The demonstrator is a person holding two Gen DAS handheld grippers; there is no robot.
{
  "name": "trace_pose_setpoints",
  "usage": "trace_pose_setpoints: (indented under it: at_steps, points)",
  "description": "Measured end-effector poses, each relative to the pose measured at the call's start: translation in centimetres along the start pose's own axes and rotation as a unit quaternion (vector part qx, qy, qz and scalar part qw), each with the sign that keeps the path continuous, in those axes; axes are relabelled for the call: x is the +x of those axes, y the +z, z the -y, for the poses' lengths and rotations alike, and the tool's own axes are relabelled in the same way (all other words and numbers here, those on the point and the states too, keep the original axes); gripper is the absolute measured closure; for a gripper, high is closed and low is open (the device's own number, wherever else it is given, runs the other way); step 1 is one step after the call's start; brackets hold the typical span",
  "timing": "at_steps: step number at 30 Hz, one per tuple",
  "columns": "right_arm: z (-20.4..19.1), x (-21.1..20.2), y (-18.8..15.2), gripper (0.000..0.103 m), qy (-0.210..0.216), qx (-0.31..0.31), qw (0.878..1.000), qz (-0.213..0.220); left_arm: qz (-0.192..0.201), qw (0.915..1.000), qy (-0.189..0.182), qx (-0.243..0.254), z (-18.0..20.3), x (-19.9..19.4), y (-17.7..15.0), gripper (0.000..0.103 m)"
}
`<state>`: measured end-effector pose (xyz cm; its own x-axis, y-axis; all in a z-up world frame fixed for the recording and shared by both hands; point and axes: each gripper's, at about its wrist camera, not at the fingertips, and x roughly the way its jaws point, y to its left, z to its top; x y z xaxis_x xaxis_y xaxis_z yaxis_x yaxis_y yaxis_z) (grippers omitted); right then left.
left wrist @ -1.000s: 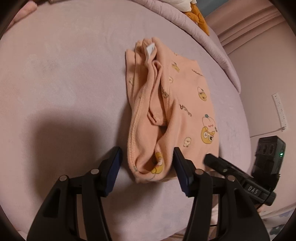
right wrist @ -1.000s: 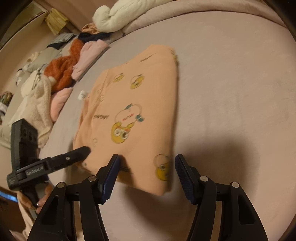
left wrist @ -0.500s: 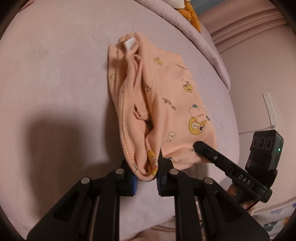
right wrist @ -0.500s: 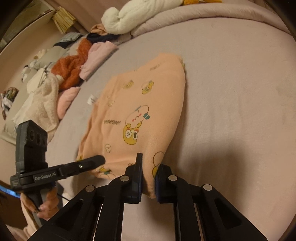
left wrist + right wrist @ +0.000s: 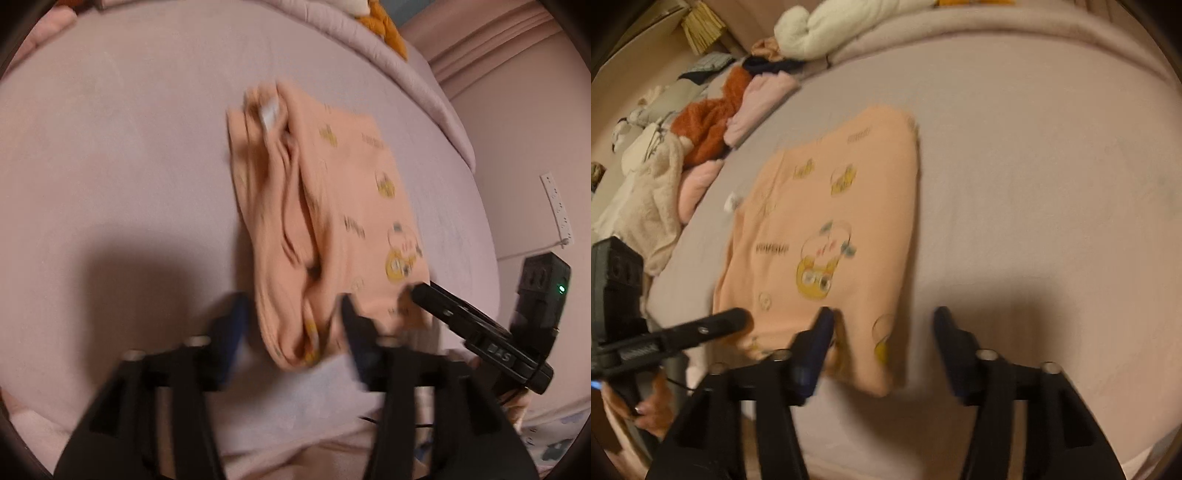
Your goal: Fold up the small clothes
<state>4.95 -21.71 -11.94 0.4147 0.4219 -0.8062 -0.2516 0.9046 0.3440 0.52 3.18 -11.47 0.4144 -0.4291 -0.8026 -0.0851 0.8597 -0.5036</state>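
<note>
Left wrist view is showing me the folded peach garment point(image 5: 332, 206) lying flat on the mauve bed point(image 5: 110, 155), its printed side up and its open, layered edges (with a small white label near the far end) running along the side nearer the middle of the bed. My left tongs point(image 5: 291, 325) are standing apart, having just been opening, and the garment's near corner is sitting between the two fingers; the blur is keeping me from saying whether either pad is brushing the cloth, but nothing is pinching it. Just to the right, my right tongs point(image 5: 421, 291) are showing as a dark finger lying over the garment's near edge.

From the right wrist view, I am seeing the same garment point(image 5: 831, 229) spread with a big yellow cartoon face near its middle. My right tongs point(image 5: 882, 332) are likewise parted, their jaws having just been opening, with the near right corner of the cloth between the fingers and not clamped. My left tongs point(image 5: 738, 319) are reaching in from the left beside the near edge, with a hand point(image 5: 650, 410) on the grip below.

Farther off, a heap of clothes point(image 5: 701, 125) is lying along the bed's left side, and a rolled cream blanket point(image 5: 842, 26) is resting at the far end.
</note>
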Motion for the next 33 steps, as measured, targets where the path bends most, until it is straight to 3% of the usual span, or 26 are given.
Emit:
trace_pose_setpoints:
  at_steps: [4, 12, 16, 17, 20, 23, 33]
  points:
    - [0.6, 0.3, 2.0, 0.038, 0.044, 0.012, 0.999, 0.018, 0.028, 0.9995, 0.014, 0.008, 0.0, 0.6, 2.1, 0.028]
    - [0.2, 5.1, 4.6, 0.038, 0.074, 0.036, 0.997, -0.011, 0.000, 1.0000, -0.002, -0.008, -0.4, 4.6, 4.6, 0.030]
    - [0.6, 5.9, 4.4, 0.042, 0.108, 0.052, 0.993, -0.004, -0.001, 0.9999, -0.005, -0.015, -0.1, 5.5, 5.0, 0.049]
    - [0.4, 6.1, 4.5, 0.050, 0.105, 0.049, 0.993, -0.004, 0.002, 0.9998, -0.001, -0.019, -0.2, 5.4, 4.9, 0.058]
    - [-0.1, 6.0, 4.7, 0.071, 0.104, 0.036, 0.994, -0.005, 0.013, 0.9996, 0.004, -0.025, 0.5, 5.0, 4.8, 0.071]
    - [-0.9, 4.9, 4.9, 0.077, 0.099, 0.016, 0.995, 0.006, 0.027, 0.9994, 0.012, -0.020, 1.8, 3.7, 4.6, 0.074]
    - [-2.3, -1.8, 5.7, 0.077, 0.092, -0.029, 0.993, 0.072, 0.087, 0.9959, 0.007, 0.025, 7.1, -1.5, 4.3, 0.073]
